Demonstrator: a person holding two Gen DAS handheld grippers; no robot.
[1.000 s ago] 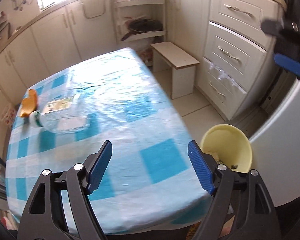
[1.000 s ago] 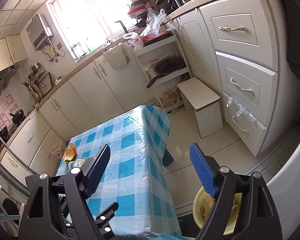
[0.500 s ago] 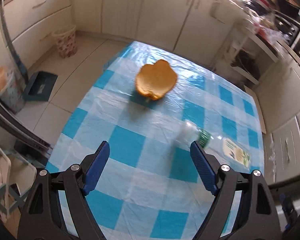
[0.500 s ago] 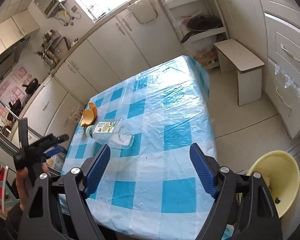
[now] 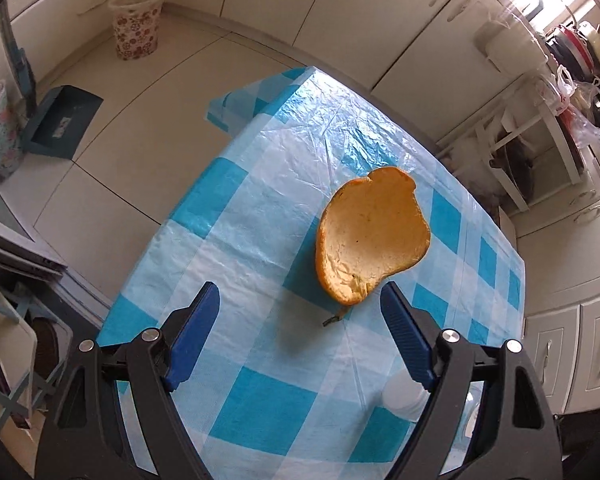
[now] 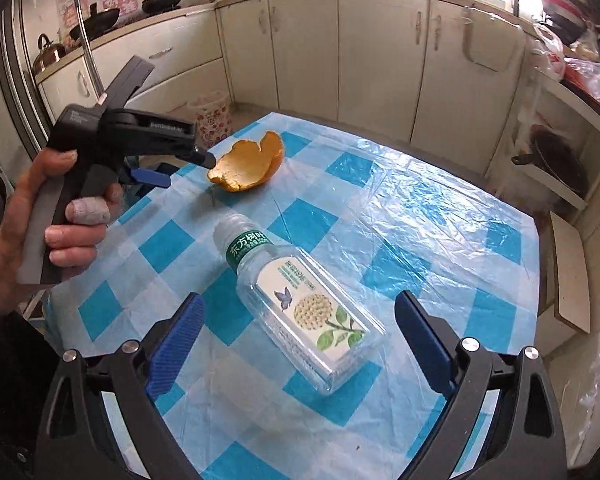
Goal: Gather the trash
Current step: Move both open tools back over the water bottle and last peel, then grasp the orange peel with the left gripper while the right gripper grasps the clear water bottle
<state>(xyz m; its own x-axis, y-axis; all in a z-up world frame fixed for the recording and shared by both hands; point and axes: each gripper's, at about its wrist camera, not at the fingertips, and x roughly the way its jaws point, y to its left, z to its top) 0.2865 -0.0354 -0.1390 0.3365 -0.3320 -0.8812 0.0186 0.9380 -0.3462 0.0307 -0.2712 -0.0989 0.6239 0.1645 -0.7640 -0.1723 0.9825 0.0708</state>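
An orange peel (image 5: pixel 370 236) lies cupped on the blue-checked tablecloth (image 5: pixel 260 216), just beyond my open, empty left gripper (image 5: pixel 300 336), a little right of its centre line. It also shows in the right wrist view (image 6: pixel 248 164), with the hand-held left gripper (image 6: pixel 156 168) right beside it. An empty clear plastic bottle (image 6: pixel 296 304) with a white cap and a flower label lies on its side between the open fingers of my right gripper (image 6: pixel 300 348), which hovers over it. Only the bottle's white cap (image 5: pixel 402 392) shows in the left wrist view.
A flowered waste basket (image 5: pixel 136 34) stands on the floor by the cabinets beyond the table. A blue dustpan (image 5: pixel 60 120) lies on the floor at left. An open shelf rack (image 6: pixel 560 152) with a pan stands at the right. A low wooden stool (image 6: pixel 568 268) is beside the table.
Both grippers have swung in over the table. The left has closed in on the orange peel; the right has dropped toward the bottle, which now lies between its fingers.
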